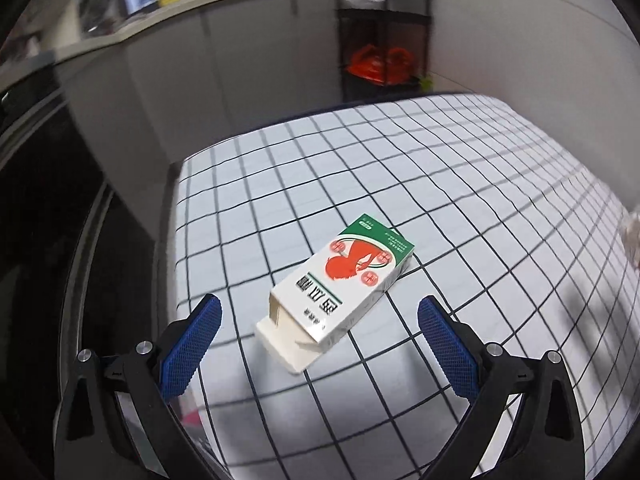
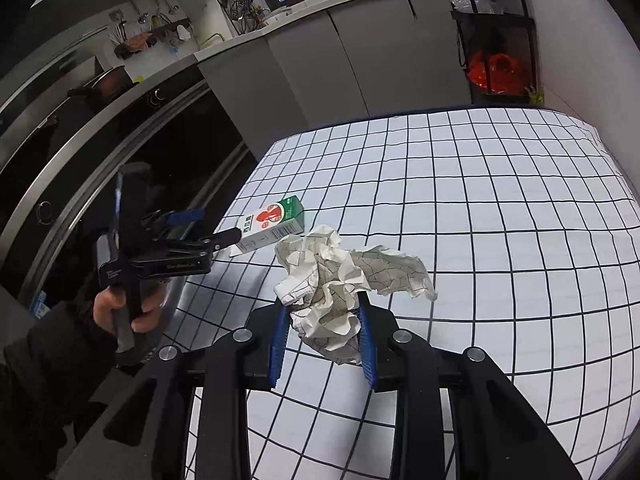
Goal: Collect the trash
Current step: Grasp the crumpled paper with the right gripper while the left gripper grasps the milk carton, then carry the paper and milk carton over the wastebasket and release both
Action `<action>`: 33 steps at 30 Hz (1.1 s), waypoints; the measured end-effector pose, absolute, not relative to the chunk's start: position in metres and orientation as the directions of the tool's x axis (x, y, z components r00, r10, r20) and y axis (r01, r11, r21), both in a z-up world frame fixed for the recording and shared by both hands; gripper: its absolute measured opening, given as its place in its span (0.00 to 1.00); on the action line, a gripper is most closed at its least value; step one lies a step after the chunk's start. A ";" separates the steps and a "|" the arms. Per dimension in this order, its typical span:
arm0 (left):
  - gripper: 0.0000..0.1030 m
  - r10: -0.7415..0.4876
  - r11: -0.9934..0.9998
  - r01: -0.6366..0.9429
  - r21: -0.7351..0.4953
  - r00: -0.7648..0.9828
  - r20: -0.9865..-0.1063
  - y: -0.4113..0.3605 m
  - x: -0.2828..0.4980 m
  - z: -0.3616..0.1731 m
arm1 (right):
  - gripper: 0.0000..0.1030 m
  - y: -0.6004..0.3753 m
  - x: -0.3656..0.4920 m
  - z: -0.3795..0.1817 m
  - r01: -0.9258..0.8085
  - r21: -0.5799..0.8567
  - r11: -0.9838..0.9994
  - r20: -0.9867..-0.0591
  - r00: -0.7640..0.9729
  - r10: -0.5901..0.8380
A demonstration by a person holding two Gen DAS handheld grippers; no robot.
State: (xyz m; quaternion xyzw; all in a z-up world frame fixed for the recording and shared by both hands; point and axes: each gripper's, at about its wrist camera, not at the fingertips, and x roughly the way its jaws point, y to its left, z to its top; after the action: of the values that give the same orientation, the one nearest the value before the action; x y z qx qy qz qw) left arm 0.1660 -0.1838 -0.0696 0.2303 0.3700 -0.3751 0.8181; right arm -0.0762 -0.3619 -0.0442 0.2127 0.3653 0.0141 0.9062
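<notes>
A white, green and red carton box (image 1: 340, 288) lies flat on the checked tablecloth (image 1: 460, 184), its open flap end toward me. My left gripper (image 1: 320, 312) is open, its blue pads either side of the box's near end, apart from it. In the right wrist view the box (image 2: 270, 222) lies near the table's left edge with the left gripper (image 2: 224, 238) at its near end. My right gripper (image 2: 322, 312) is shut on a crumpled ball of paper (image 2: 340, 280) and holds it above the tablecloth (image 2: 500, 208).
A kitchen counter and grey cabinets (image 2: 360, 52) run behind the table. A black shelf rack with an orange bag (image 2: 494, 68) stands at the back right. A dark glass-fronted unit (image 2: 120, 152) lies left of the table. The crumpled paper's edge shows at the left view's right rim (image 1: 632, 236).
</notes>
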 end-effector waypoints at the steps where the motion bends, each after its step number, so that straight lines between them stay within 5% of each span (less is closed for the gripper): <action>1: 0.94 -0.452 0.590 0.803 0.089 0.420 -0.787 -0.186 0.170 -0.071 | 0.29 -0.362 -0.075 -0.044 0.124 0.403 0.907 -0.652 0.734 0.190; 16: 0.94 -0.420 0.477 0.879 -0.022 0.206 -0.884 -0.217 0.220 -0.112 | 0.29 -0.362 -0.071 -0.048 0.065 0.442 0.895 -0.639 0.723 0.263; 26: 0.92 -0.368 0.475 0.880 0.027 0.227 -0.902 -0.230 0.220 -0.122 | 0.29 -0.360 -0.072 -0.048 0.054 0.441 0.896 -0.636 0.723 0.270; 33: 0.61 -0.417 0.521 0.853 -0.026 0.228 -0.880 -0.232 0.213 -0.115 | 0.29 -0.357 -0.075 -0.046 0.056 0.437 0.898 -0.635 0.726 0.264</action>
State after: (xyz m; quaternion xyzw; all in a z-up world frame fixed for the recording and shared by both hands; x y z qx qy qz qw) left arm 0.2132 -0.2320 -0.1147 0.2408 0.4523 -0.4259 0.7457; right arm -0.0750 -0.3571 -0.0457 0.2187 0.3654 0.0574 0.9030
